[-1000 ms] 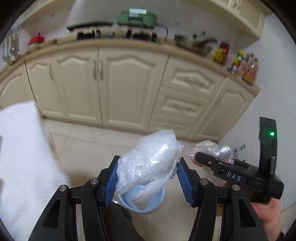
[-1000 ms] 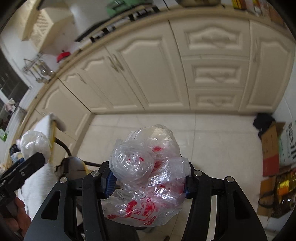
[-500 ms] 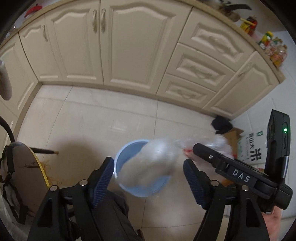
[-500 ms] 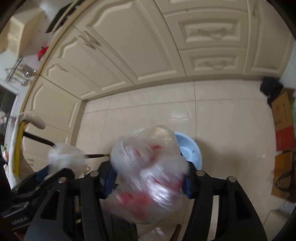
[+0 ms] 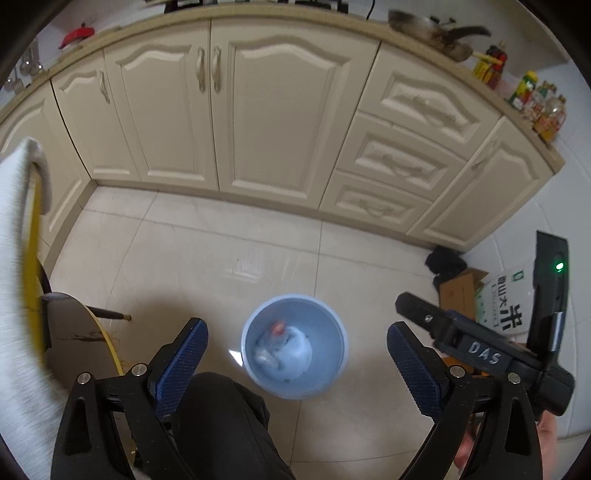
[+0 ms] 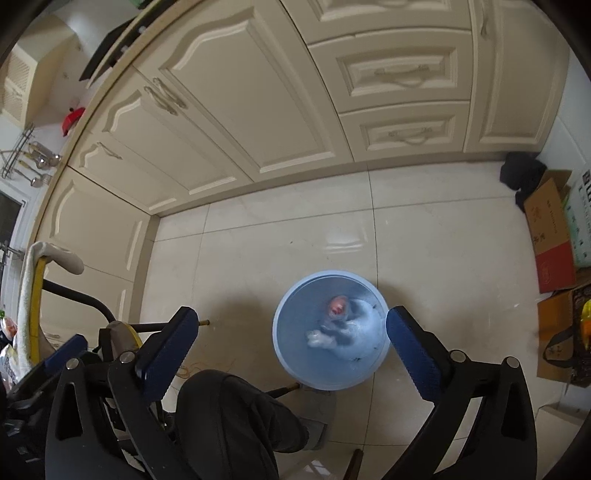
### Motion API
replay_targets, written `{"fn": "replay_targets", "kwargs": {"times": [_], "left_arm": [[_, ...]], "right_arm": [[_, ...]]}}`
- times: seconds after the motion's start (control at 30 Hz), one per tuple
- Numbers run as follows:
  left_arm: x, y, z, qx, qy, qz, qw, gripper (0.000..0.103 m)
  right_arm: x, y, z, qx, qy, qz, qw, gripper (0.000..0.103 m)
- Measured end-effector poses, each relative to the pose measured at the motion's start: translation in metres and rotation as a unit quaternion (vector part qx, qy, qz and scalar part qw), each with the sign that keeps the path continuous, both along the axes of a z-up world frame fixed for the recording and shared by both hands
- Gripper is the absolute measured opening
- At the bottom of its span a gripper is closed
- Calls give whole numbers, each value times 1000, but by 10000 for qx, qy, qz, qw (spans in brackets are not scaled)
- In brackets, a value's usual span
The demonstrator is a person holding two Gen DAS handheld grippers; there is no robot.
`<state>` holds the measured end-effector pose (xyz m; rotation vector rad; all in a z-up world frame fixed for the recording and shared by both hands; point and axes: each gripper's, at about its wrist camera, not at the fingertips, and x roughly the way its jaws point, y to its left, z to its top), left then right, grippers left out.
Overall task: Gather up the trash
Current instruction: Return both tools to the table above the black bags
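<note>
The crumpled clear plastic bags (image 5: 282, 349) lie inside the round light-blue plastic bin (image 5: 332, 384) on the floor, and both the left gripper (image 5: 297, 360) and right gripper (image 6: 291, 341) are opening wide with nothing between them, so this drop looks done.

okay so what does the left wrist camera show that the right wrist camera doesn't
Only the left wrist view shows the frying pan and bottles on the counter. Only the right wrist view shows the hanging utensil rack. Both show the blue bin with crumpled plastic bags inside, the cream cabinets, and the left gripper and right gripper, jaws opening with nothing between them.
</note>
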<state>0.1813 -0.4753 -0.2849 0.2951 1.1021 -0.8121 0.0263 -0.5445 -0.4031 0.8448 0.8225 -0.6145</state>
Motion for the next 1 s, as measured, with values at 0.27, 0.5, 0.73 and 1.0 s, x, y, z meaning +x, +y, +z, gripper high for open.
{"fn": "replay_targets", "kwargs": {"times": [0.27, 0.5, 0.73, 1.0], "left_arm": [[-27, 79, 78, -662, -642, 322, 9952, 102], [-64, 177, 129, -961, -1227, 854, 9841, 102], [-116, 273, 165, -1161, -1703, 1575, 9658, 102], [-181, 376, 191, -1195, -2038, 2356, 9427, 102]], "right_arm": [[1, 38, 58, -406, -341, 175, 9984, 103], [35, 96, 130, -944, -830, 754, 9892, 103], [81, 164, 179, -1323, -1191, 1513, 9723, 103], [128, 241, 208, -1479, -1475, 2357, 9491, 103]]}}
